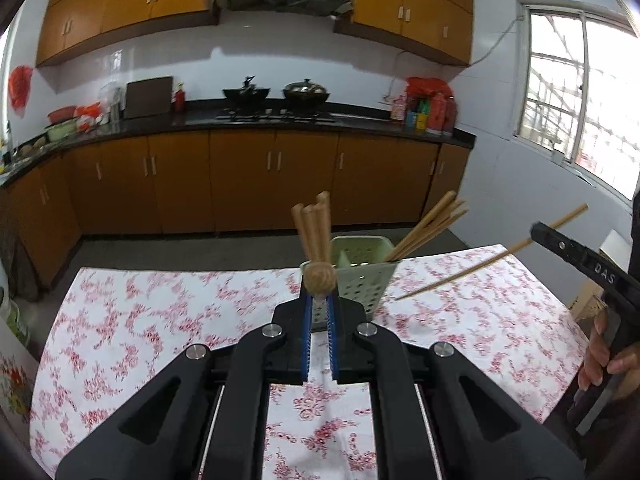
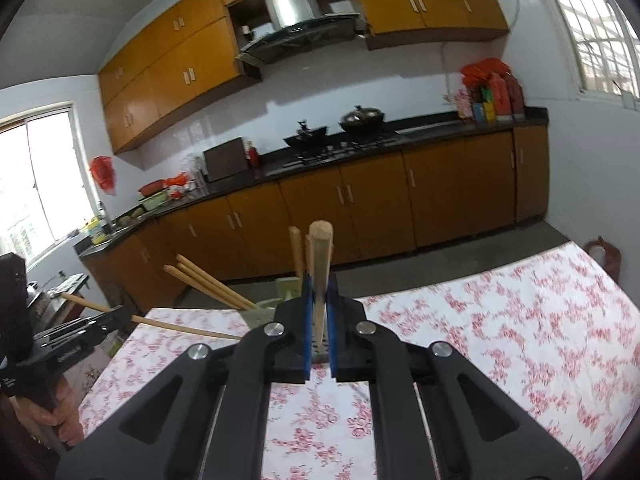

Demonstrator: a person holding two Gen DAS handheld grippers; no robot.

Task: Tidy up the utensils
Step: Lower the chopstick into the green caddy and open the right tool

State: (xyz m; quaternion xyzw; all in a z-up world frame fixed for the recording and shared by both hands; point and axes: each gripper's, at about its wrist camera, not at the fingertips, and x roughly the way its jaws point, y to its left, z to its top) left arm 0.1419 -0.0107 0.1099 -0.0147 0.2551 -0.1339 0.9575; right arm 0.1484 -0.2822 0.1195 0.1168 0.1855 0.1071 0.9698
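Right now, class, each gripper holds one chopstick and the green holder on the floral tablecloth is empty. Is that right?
Not quite. The green holder is not empty: the left wrist view shows several chopsticks standing in it. The rest holds.

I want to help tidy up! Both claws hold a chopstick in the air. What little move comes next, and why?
Probably swing the right claw and its thin wooden chopstick over the pale green perforated plastic holder, tip down. The other wooden chopsticks already lean in one compartment, and this one hangs beside it.
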